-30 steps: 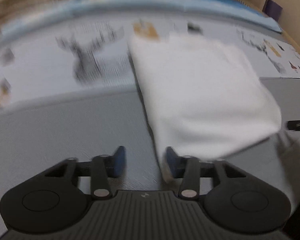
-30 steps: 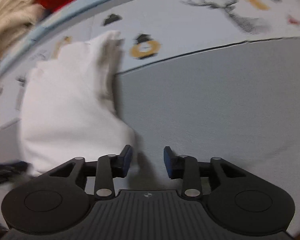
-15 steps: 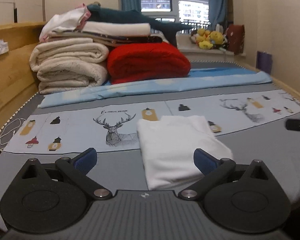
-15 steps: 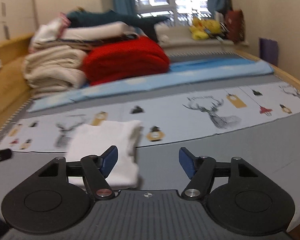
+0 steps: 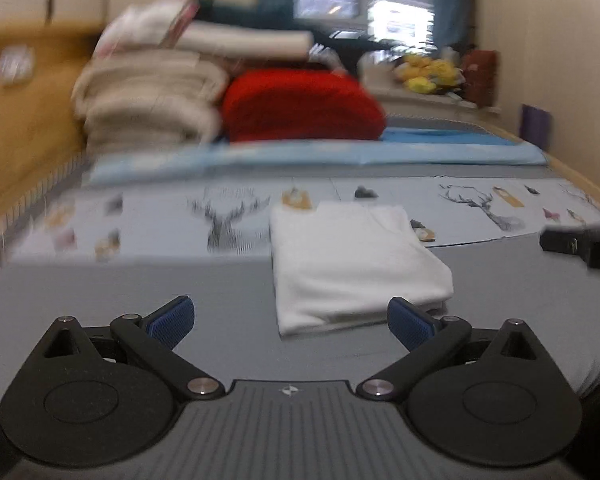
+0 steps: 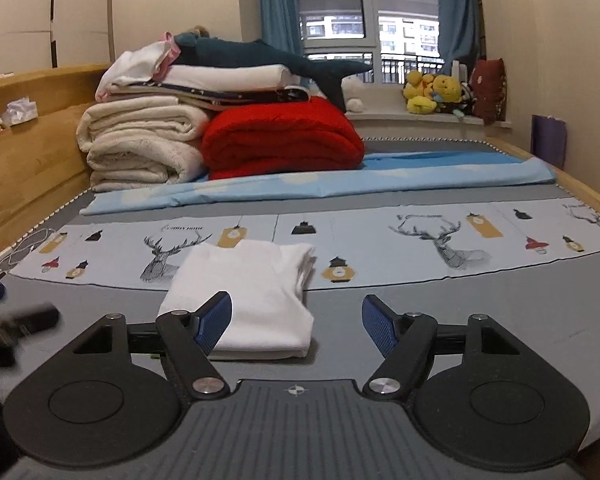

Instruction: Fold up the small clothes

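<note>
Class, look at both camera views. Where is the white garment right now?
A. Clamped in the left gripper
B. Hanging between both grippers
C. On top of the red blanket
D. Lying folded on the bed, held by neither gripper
D: the white garment lies folded on the bed, with nothing between the pads of the left gripper or the right gripper.

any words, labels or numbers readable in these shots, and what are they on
No text reads clearly.
Small cursive line above the deer head on the printed bed sheet: too small to read.
Tags printed on the sheet: marks too small.
Claw base: a crosshair symbol only, no letters.
Folded white garment: no print.
</note>
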`<state>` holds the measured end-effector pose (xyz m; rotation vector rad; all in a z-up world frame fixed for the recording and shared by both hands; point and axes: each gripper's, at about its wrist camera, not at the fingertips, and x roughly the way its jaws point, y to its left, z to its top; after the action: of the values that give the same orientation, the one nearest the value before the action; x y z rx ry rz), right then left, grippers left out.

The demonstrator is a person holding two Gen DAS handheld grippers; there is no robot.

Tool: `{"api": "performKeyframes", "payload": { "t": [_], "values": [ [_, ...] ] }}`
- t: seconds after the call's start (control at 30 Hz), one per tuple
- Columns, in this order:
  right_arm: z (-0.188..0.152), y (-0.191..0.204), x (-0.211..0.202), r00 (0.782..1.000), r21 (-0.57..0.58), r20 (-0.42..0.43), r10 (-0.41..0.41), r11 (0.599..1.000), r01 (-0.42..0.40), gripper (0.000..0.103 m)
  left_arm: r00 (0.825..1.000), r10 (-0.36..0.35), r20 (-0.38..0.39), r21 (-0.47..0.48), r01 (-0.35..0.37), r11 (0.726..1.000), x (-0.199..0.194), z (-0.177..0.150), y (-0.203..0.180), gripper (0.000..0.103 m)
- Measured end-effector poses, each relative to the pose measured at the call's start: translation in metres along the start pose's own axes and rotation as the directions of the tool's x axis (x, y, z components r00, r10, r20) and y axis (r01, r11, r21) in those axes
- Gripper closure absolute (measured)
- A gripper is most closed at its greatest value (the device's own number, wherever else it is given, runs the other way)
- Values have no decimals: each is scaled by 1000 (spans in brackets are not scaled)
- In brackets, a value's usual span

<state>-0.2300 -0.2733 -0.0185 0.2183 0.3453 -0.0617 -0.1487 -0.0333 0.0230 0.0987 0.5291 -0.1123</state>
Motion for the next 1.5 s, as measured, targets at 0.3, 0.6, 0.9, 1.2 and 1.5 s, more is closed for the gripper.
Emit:
{"api": "performKeyframes", "payload": {
  "t": [0.3, 0.6, 0.9, 1.2, 1.5],
  "values": [
    [-7, 27, 33, 996, -38, -90, -20, 999, 17, 30, 992, 47, -119, -61, -54, 997, 35, 1, -3, 0],
    [-12, 40, 47, 987, -9, -162, 9, 1000, -11, 30, 993, 39, -112, -47, -44, 998, 41, 1, -10, 0],
    [-15, 47, 43, 988, -68, -155, 14, 997, -25, 30, 994, 25, -109, -54, -31, 998, 44, 1, -10, 0],
    [-14, 47, 44, 986, -68, -160, 38, 996, -49, 30, 994, 11, -109, -43, -16, 999, 43, 0, -11, 0],
    [-14, 47, 44, 986, -66, -163, 42, 996, -53, 29, 994, 10, -113, -45, -15, 999, 44, 1, -10, 0]
  ]
}}
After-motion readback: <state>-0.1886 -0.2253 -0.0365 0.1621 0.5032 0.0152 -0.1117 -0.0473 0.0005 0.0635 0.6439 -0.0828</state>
